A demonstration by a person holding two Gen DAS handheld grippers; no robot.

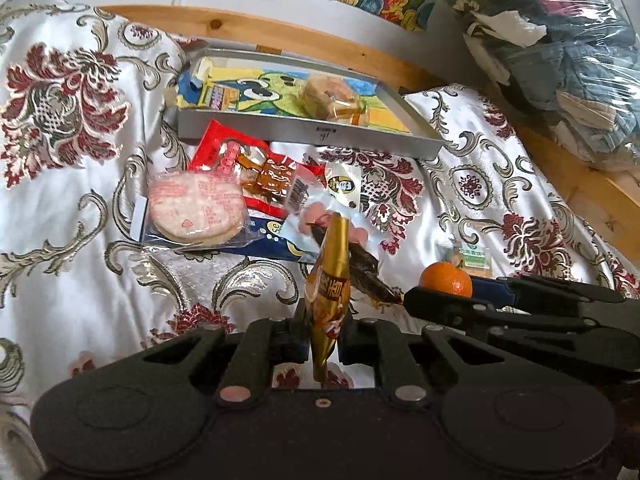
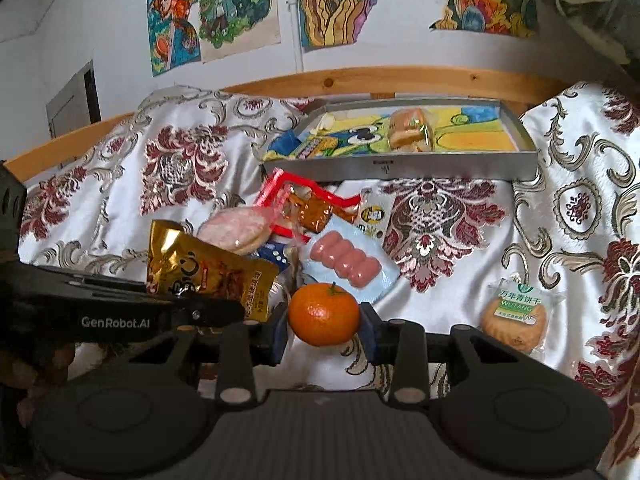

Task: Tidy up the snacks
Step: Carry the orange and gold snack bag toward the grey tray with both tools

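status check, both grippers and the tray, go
Left gripper shut on gold snack packet. Right gripper shut on orange. Tray ahead, partly filled. Loose snack pile lies between.

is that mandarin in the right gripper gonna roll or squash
The mandarin is round, so it would likely roll if released on the sloping bedspread. Its skin looks soft, so the right gripper probably needs only gentle pressure.

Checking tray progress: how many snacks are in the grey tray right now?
2 clearly: a wrapped cake mid-tray and a small colourful packet at the left end of the grey tray. Something blue sits beside the packet; others may be hidden.
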